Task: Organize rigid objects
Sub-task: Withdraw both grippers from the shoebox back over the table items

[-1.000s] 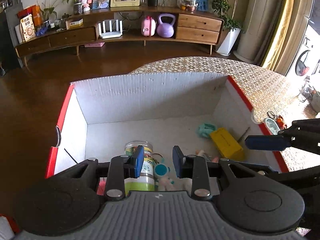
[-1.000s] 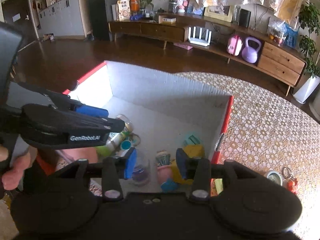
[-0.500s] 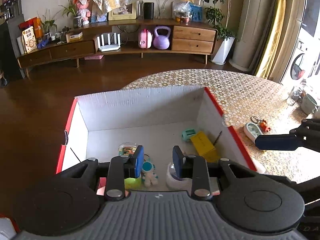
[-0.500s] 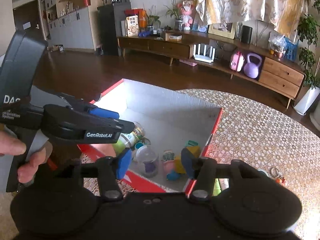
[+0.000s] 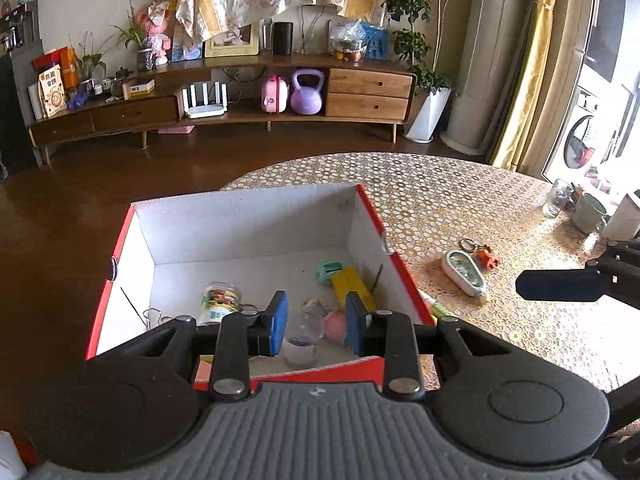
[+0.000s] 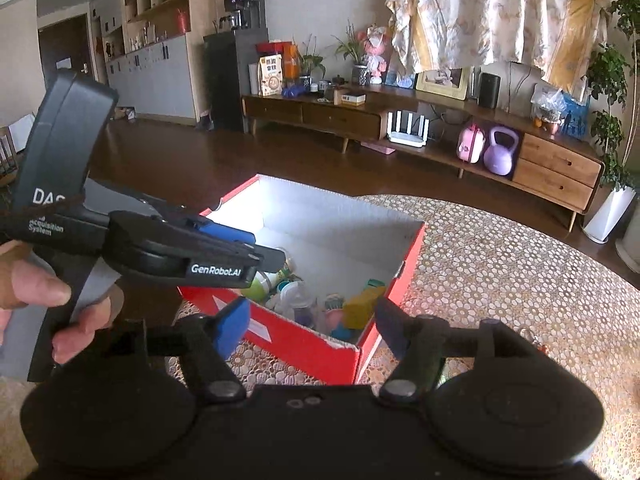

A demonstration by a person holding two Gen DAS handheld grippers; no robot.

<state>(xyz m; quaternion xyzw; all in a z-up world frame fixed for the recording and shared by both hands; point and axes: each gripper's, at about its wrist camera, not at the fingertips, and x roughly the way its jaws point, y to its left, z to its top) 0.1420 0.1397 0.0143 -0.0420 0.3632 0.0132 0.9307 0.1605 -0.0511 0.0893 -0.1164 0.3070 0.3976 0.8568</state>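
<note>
- The red cardboard box with white inner walls (image 5: 248,220) sits mid-frame in the left wrist view, on the near edge of the round table with a gold honeycomb-pattern cloth (image 5: 460,196).
- On its floor lie a clear jar with a green-and-white label (image 5: 218,304), a yellow rectangular block (image 5: 352,284) with a small teal piece (image 5: 329,271) touching its far end, and a clear plastic cup (image 5: 306,340) beside a pink toy (image 5: 335,320).
- Right of the box, on the cloth, rests a white oval case (image 5: 464,272) with an orange keychain (image 5: 486,256) just beside it.
- The left gripper (image 5: 316,320) hovers over the box's near wall — blue pads apart, nothing between them.
- The right gripper (image 6: 312,320) hangs lower centre in its own view, jaws spread wide and empty.
- The bare hand (image 6: 36,292) at that frame's left edge holds the left gripper's handle.
</note>
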